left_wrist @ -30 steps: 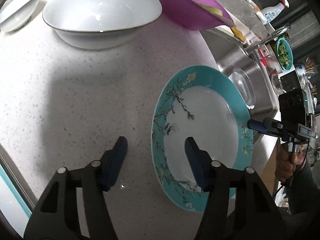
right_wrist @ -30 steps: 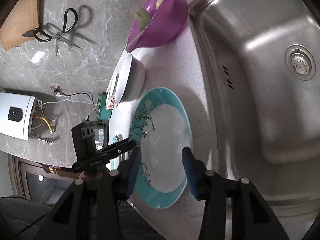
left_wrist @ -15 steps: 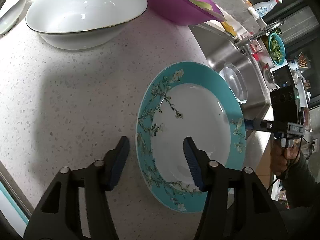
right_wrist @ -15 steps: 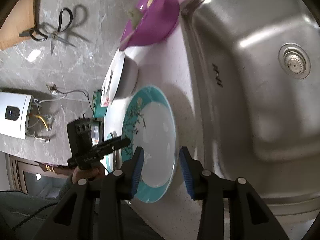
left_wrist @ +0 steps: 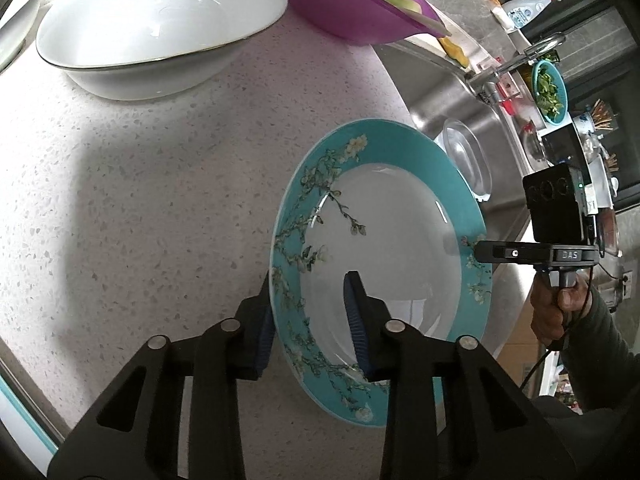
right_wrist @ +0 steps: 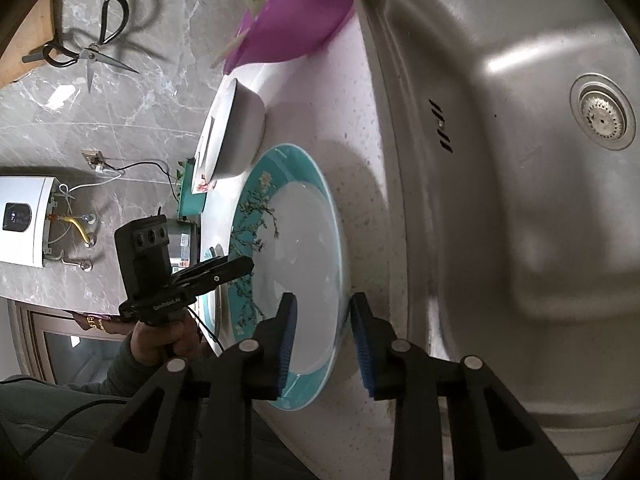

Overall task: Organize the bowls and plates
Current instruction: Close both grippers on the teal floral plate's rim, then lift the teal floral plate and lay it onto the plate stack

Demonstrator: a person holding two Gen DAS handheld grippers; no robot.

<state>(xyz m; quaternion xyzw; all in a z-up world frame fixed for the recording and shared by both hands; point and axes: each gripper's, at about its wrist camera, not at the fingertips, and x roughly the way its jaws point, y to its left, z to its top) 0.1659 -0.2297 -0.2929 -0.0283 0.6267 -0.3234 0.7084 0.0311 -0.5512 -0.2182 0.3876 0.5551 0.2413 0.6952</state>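
A teal-rimmed plate (left_wrist: 384, 248) with a blossom pattern lies on the speckled counter (left_wrist: 140, 200) beside the sink. My left gripper (left_wrist: 307, 280) straddles its near rim: one pad is tucked behind the rim's outer edge, the other is over the white well. Its jaws are closing, and no firm press shows. From the opposite side my right gripper (right_wrist: 325, 297) straddles the sink-side rim of the plate (right_wrist: 296, 240), jaws closing too, with a sliver of counter showing at the outer pad. A white bowl (left_wrist: 160, 28) stands behind the plate.
A purple bowl (left_wrist: 352, 4) holding scraps sits beyond the white bowl. The steel sink (right_wrist: 500, 160) opens right beside the plate, with a clear dish (left_wrist: 468, 160) in it. A smaller white bowl (left_wrist: 16, 20) is at the far left. Scissors (right_wrist: 88, 48) hang on the wall.
Both grippers' jaws have narrowed around the plate's rim from opposite sides. The right gripper has come closer to the plate. The plate itself stays on the counter.
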